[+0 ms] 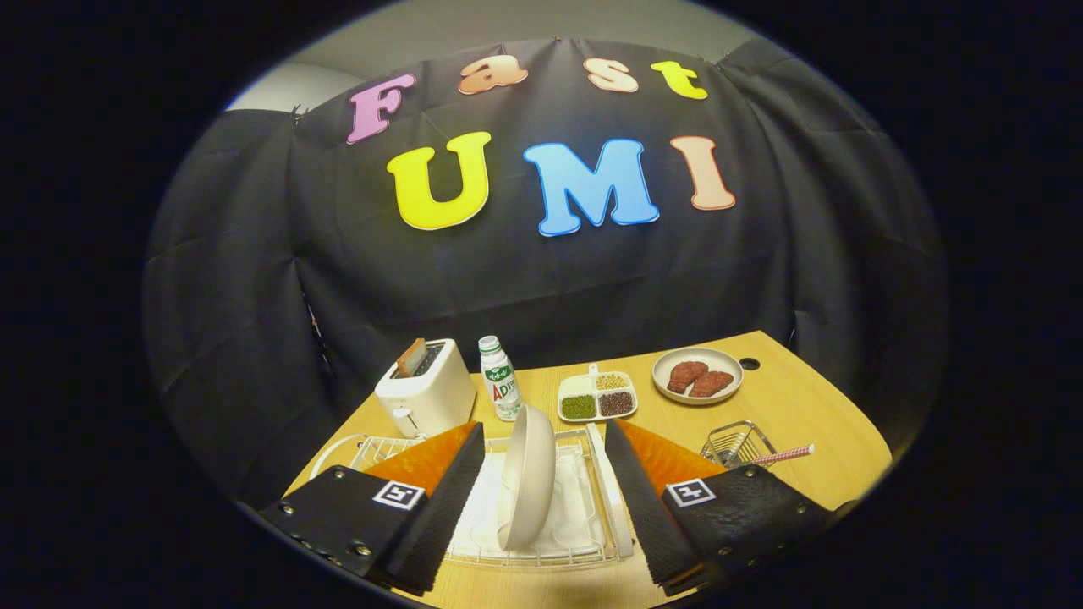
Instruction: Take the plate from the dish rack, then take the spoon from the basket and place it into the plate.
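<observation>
White and standing on its edge, the plate (527,478) is sitting upright in the dish rack (611,491), slotted into the wire so that its rim is facing the camera. The gripper (544,448) is hovering with its fingers spread wide, one on each side of the plate and touching nothing; the plate is lying between them, which suits a squeeze across its thin rim. Judging by this, the first step, taking the plate out, is not yet done.

Beyond the right finger, the small wire basket (736,441) is standing on the worktop (804,406), and the spoon (783,455) is resting in it with its striped handle poking out sideways, easy to catch later. Farther back, a toaster (426,389) is holding a slice, a small bottle (499,378) is standing just beside it, then a divided tray of beans (597,394) and a dish with two pieces of meat (698,375) are lying near the far edge, well apart from the rack.
</observation>
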A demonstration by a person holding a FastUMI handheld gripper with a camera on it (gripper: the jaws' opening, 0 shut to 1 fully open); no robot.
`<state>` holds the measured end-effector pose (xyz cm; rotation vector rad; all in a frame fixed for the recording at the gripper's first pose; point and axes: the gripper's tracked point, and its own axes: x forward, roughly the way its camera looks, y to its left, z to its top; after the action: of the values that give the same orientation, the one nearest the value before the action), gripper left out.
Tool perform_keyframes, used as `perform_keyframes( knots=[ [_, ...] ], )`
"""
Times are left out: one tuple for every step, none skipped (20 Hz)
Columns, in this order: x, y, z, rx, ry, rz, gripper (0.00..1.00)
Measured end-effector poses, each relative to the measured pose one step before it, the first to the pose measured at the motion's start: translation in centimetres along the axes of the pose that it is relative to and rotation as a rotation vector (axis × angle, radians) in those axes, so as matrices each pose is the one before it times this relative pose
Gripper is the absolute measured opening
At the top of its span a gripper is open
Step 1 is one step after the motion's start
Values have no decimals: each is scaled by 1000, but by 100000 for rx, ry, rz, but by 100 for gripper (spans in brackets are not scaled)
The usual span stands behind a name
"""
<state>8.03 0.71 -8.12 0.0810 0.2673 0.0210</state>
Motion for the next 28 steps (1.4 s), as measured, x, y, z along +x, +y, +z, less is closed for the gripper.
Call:
perform_keyframes(
  knots=[
    [609, 98, -447, 277, 1913, 255, 88],
    [854, 140, -539, 63, 2489, -14, 87],
    [555, -38, -593, 102, 2210, -494, 88],
    [600, -33, -474, 290, 2271, -355, 87],
    [720, -9, -724, 492, 2872, -651, 87],
    [685, -29, -634, 740, 2596, -457, 88],
    [691, 17, -525, 1077, 2487, 14, 87],
    [647, 103, -562, 838, 2368, 90, 88],
    [627, 122, -410, 358, 2007, 238, 88],
    [627, 65, -256, 97, 1692, 56, 88],
    [640, -4, -325, 92, 1777, -187, 88],
    [565, 116, -253, 646, 1690, 613, 88],
    [208, 275, -414, 1010, 1825, 1036, 84],
    [234, -29, -329, 627, 1658, -97, 79],
    [395, -19, -253, 523, 1573, -145, 79],
    [409, 139, -457, 822, 1871, 112, 79],
    [229, 297, -283, 633, 1419, 512, 76],
    [377, -84, -194, -139, 995, -602, 61],
    [217, -16, -208, -98, 1206, -393, 46],
    [-462, -453, -97, -413, 568, -2024, 46],
    [320, 80, -148, 490, 658, -1254, 36],
    [-85, -274, -108, -187, 1087, -2034, 35],
    [-123, -248, -191, -667, 1387, -2139, 35],
    [106, -474, -195, -928, 1585, -2599, 33],
    [-126, -420, -43, -185, 1141, -2979, 33],
    [96, -11, 48, 417, 292, -1064, 30],
    [-416, 66, 34, 47, -121, -1129, 28],
    [-60, 74, 0, -1126, -115, -1080, 28]
  ],
)
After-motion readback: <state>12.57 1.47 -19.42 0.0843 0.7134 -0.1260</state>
